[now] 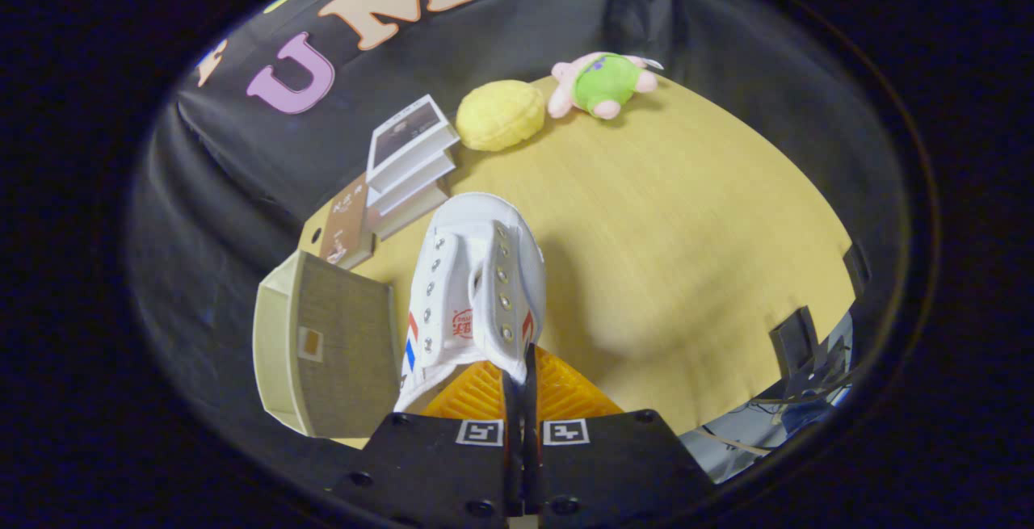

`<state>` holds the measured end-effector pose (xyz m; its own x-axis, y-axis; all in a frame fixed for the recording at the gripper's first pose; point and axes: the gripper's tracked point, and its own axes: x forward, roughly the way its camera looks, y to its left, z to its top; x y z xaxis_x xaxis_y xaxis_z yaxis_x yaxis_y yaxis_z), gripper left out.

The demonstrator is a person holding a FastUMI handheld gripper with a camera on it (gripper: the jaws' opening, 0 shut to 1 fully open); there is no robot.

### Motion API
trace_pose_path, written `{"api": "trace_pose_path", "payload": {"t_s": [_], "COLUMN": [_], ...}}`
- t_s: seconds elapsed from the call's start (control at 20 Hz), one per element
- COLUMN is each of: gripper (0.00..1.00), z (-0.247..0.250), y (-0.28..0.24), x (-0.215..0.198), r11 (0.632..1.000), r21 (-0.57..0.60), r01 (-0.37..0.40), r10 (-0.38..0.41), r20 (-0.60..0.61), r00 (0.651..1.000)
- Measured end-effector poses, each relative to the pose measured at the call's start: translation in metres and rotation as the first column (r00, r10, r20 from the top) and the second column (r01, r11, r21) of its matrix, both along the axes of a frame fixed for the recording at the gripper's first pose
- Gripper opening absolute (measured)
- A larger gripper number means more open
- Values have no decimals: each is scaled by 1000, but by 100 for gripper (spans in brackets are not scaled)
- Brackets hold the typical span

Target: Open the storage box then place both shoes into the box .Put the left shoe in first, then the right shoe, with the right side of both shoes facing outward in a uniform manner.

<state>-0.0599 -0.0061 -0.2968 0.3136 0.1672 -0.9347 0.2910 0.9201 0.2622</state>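
Note:
A white canvas shoe [477, 287] with metal eyelets and red and blue side marks hangs above the wooden table [687, 254], toe pointing away from me. My gripper [521, 379] is shut on the shoe, its fingers pinched together on the right upper edge by the eyelets. To the left of the shoe stands the beige storage box [323, 351], its lid raised and showing a woven inner face. The second shoe is hidden from me.
A stack of books [408, 161] and a brown card [343, 226] lie beyond the box. A yellow plush [499, 115] and a pink and green plush toy [604, 83] sit at the table's far edge. Black clamps and cables [808, 359] hang at the right edge.

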Motion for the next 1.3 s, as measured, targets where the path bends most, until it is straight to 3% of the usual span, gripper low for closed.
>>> {"api": "trace_pose_path", "payload": {"t_s": [0.35, 0.75, 0.95, 1.05, 1.2, 1.3], "gripper": [4, 4, 47, 69, 100, 100], "z": [56, 57, 48, 64, 95, 124], "y": [126, 233, 246, 239, 214, 192], "x": [29, 31, 19, 31, 46, 58], "r11": [993, 975, 974, 977, 975, 974], "r21": [91, 159, 151, 127, 42, -16], "r01": [-76, -153, -168, -173, -219, -225], "r10": [67, 140, 155, 151, 196, 211], "r20": [101, 92, 93, 171, 305, 412], "r00": [993, 986, 983, 974, 932, 887]}}
